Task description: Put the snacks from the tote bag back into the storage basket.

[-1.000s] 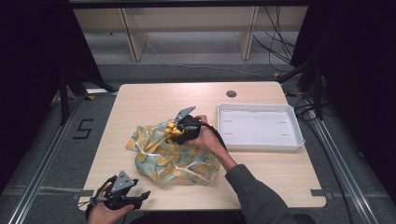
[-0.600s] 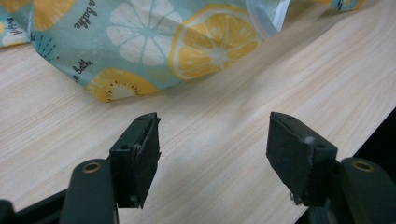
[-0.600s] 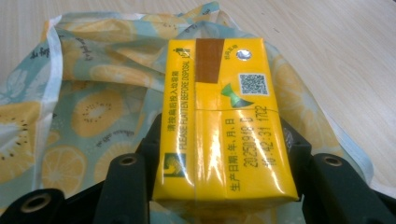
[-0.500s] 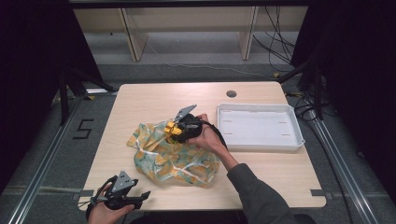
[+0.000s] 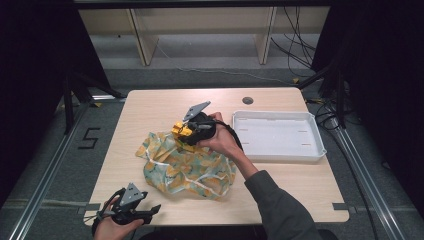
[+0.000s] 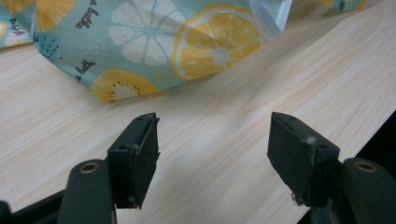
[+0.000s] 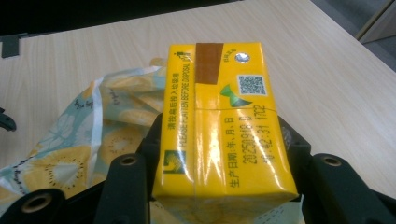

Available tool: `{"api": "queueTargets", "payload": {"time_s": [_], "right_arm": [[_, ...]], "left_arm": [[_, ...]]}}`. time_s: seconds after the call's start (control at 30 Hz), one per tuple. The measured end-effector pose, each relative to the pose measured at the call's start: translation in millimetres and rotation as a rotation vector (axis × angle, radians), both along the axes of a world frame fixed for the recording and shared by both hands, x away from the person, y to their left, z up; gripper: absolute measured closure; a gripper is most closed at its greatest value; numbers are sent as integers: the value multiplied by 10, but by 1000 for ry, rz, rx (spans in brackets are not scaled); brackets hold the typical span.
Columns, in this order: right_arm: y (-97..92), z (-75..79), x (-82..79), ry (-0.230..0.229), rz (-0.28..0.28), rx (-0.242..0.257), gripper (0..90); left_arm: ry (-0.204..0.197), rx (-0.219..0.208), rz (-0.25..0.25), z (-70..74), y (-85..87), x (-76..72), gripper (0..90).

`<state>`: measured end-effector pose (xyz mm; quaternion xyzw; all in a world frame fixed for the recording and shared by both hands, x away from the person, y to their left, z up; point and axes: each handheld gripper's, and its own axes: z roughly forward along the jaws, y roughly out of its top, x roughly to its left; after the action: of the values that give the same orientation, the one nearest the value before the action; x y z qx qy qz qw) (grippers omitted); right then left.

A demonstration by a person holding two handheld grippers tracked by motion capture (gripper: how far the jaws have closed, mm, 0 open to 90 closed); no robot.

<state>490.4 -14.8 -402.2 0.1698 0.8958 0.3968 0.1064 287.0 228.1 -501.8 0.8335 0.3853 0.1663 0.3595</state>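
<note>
A pale wooden table (image 5: 150,107) stands on grey floor before a low shelf unit, dark curtains on both sides. On it lie one lemon-print cloth bag (image 5: 185,167) and one white tray (image 5: 277,135). The right gripper (image 5: 187,131) clamps one yellow carton (image 7: 224,121) above the bag; the left gripper (image 6: 212,154) gapes wide at the near edge.

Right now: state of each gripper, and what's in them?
Left gripper: open, holding nothing, over bare table near the bag.
Right gripper: shut on the yellow carton.
</note>
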Motion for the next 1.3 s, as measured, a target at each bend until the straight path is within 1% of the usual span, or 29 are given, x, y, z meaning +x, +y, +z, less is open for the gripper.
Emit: {"api": "queueTargets", "payload": {"time_s": [0.07, 0.1, 0.13, 0.17, 0.23, 0.27, 0.3, 0.37, 0.4, 0.5, 0.53, 0.57, 0.6, 0.67, 0.7, 0.8, 0.83, 0.87, 0.9, 0.97, 1.0, 1.07, 1.1, 1.13, 1.17, 1.2, 1.23, 1.27, 1.3], "right_arm": [[-12, 28, -5, 7, -6, 5, 517], [-34, 89, -13, 2, -10, 19, 517], [-34, 89, -13, 2, -10, 19, 517], [-56, 149, -29, -5, -13, 21, 517], [-84, 220, -45, -8, -7, 27, 517], [-84, 220, -45, -8, -7, 27, 517], [-113, 286, -66, -18, -12, 31, 517], [-158, 354, -78, -24, -18, 36, 517], [-158, 354, -78, -24, -18, 36, 517], [-249, 433, -98, -29, -21, 52, 517], [-316, 482, -111, -33, -25, 53, 517], [-355, 503, -115, -35, -29, 54, 518], [-391, 520, -126, -31, -44, 59, 517], [-430, 536, -129, -34, -51, 61, 517], [-516, 568, -125, -41, -46, 63, 517], [-603, 597, -131, -48, -58, 70, 517], [-691, 623, -157, -41, -80, 80, 517], [-691, 623, -157, -41, -80, 80, 517], [-790, 643, -150, -44, -89, 82, 518], [-841, 645, -139, -56, -91, 77, 518], [-942, 645, -133, -52, -114, 82, 517], [-1047, 640, -123, -50, -134, 84, 517], [-1100, 632, -107, -63, -129, 81, 517], [-1100, 632, -107, -63, -129, 81, 517], [-1151, 626, -114, -45, -156, 86, 517], [-1214, 618, -115, -50, -172, 81, 517], [-1261, 608, -114, -50, -181, 82, 517], [-1347, 587, -109, -65, -194, 78, 518], [-1401, 581, -108, -54, -205, 72, 518]], "left_arm": [[5, 6, -11, 2, 5, 6, 320], [-10, 13, -15, 10, 6, 12, 317], [-24, 15, -18, 8, 7, 20, 317], [-16, 25, -16, 18, 7, 9, 314], [-28, 27, -18, 20, 13, 22, 309], [-28, 27, -18, 20, 13, 22, 308], [-19, 13, -12, 13, 9, 11, 308], [-7, 6, -6, 9, 6, 8, 307], [-5, -1, 3, 5, 0, 6, 307], [-16, -4, 9, 8, -2, 5, 304], [-35, 10, -12, 8, 13, 22, 304], [-14, 4, 10, 7, 5, 12, 304], [-17, 17, -4, 26, 19, 18, 304], [-18, 10, -1, 20, 16, 19, 284], [-20, 17, -6, 20, 20, 19, 285], [-34, 14, -1, 18, 17, 30, 282], [-18, 7, 4, 18, 5, 17, 283], [-18, 7, 4, 18, 5, 17, 284], [-13, 25, -2, 26, 16, 17, 284], [-12, 20, 1, 26, 14, 17, 284], [-13, 18, -1, 24, 15, 17, 284], [-34, 32, -12, 22, 27, 37, 283], [-19, 25, -5, 24, 21, 27, 283], [-19, 25, -5, 24, 21, 27, 283], [-20, 25, 0, 21, 17, 28, 283], [-1, 5, 19, 17, 3, 8, 284], [-3, 11, 9, 20, 12, 9, 284], [13, -2, 34, 19, 6, 4, 283], [16, -2, 37, 21, 5, 3, 280]]}}
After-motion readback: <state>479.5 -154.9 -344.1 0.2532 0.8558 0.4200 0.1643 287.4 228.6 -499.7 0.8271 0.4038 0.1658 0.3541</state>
